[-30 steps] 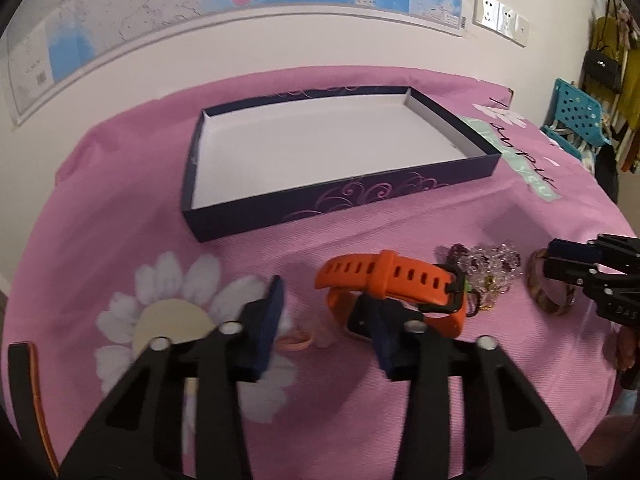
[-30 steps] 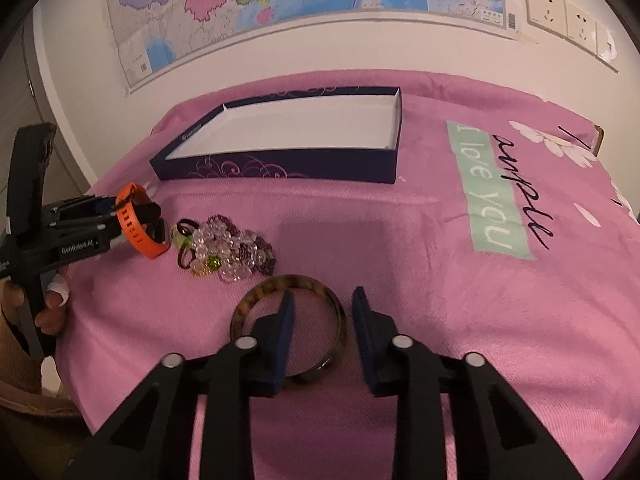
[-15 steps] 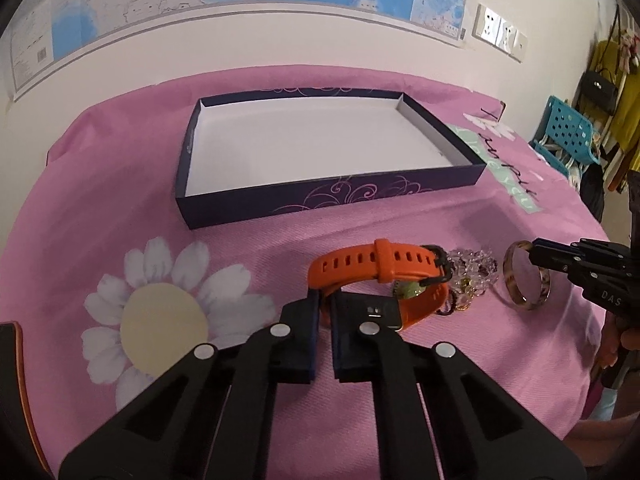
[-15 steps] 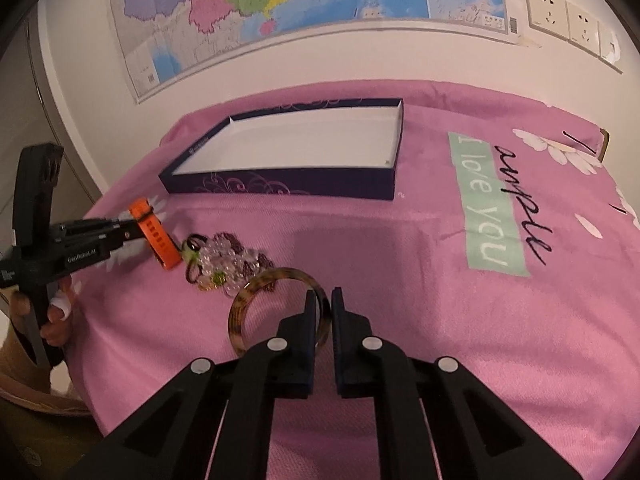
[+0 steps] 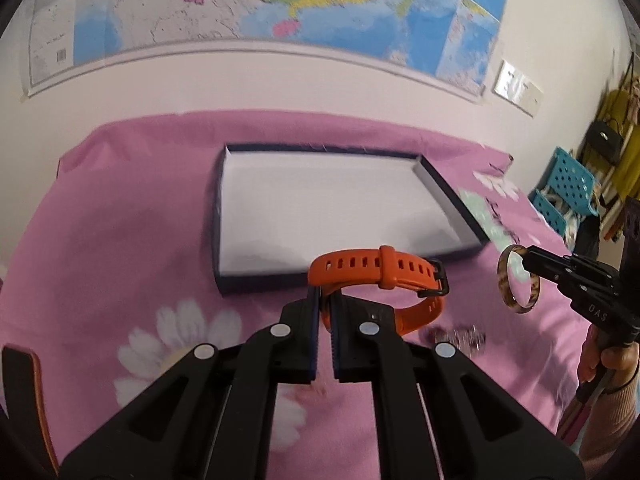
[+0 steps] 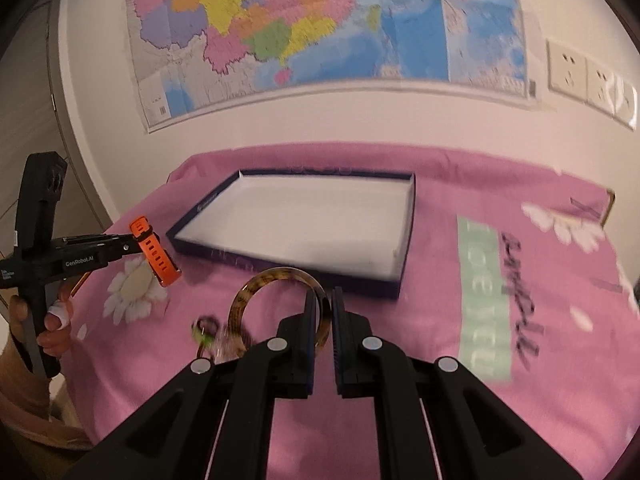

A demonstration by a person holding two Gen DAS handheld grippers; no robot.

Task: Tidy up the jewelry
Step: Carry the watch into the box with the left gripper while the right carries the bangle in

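My left gripper (image 5: 325,300) is shut on an orange watch (image 5: 376,274) and holds it in the air before the shallow dark-blue box (image 5: 448,196) with a white inside. The watch also shows in the right wrist view (image 6: 154,254). My right gripper (image 6: 326,300) is shut on a tortoiseshell bangle (image 6: 256,286), lifted off the cloth; it also shows in the left wrist view (image 5: 505,280). A beaded bracelet (image 5: 456,336) lies on the pink cloth under both, blurred in the right wrist view (image 6: 210,330).
The round table has a pink cloth (image 6: 540,360) with daisies and a green text strip (image 6: 484,308). A map and sockets (image 6: 588,80) hang on the wall behind. A blue chair (image 5: 568,196) stands at the right.
Both grippers have risen off the cloth with their items, the left with the watch, the right with the bangle, and moved toward the box. The beaded bracelet stayed on the cloth.
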